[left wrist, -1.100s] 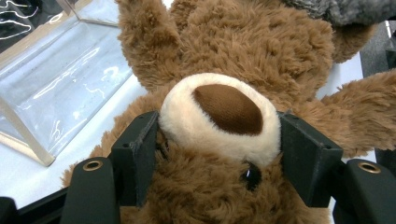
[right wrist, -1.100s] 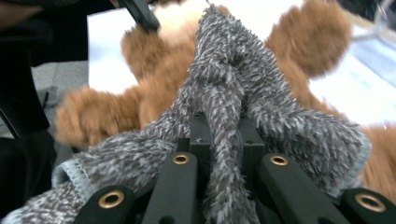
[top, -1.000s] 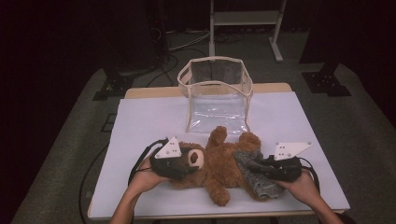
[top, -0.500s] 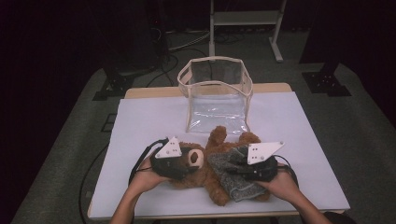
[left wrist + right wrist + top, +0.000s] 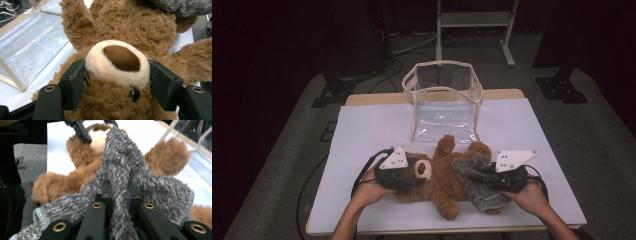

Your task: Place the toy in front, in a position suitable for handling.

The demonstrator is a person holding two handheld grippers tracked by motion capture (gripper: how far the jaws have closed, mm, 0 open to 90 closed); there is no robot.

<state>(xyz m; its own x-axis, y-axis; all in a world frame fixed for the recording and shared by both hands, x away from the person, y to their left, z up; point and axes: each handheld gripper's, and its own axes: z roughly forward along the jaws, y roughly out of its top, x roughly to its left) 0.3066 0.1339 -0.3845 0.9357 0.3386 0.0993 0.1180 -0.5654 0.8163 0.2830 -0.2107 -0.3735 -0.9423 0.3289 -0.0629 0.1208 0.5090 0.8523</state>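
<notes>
- Teddy bear [image 5: 439,177] lies on its back near the front edge of the white surface [image 5: 362,130], head toward the person's left, legs toward the right; this pose leaves its lower body free for the grey fuzzy cloth [image 5: 477,182] draped over it
- The grey fuzzy cloth covers the bear's lower half and looks like a small garment or sock being worked onto or off the toy; which of the two I cannot tell
- The left gripper [image 5: 117,82] has its fingers [image 5: 72,82] closed against either side of the bear's cream muzzle [image 5: 117,62], which probably pins the head so the toy will not slide while the cloth is pulled
- The right gripper [image 5: 117,202] has its fingers [image 5: 107,195] shut on a bunched fold of the cloth, a grip suited to tugging along the bear's body
- Just behind the bear stands an open clear bag [image 5: 443,100] with a cream rim, well within reach, perhaps where things end up
- The high view gives the whole layout: bear, bag, both hands low at the front edge
- The left gripper view adds the exact clamp on the muzzle and one dark eye [image 5: 135,93], which the grey plate hides from above
- The right gripper view shows the pinched fold between the fingers and the cloth's pale hemmed edge [image 5: 41,216]
</notes>
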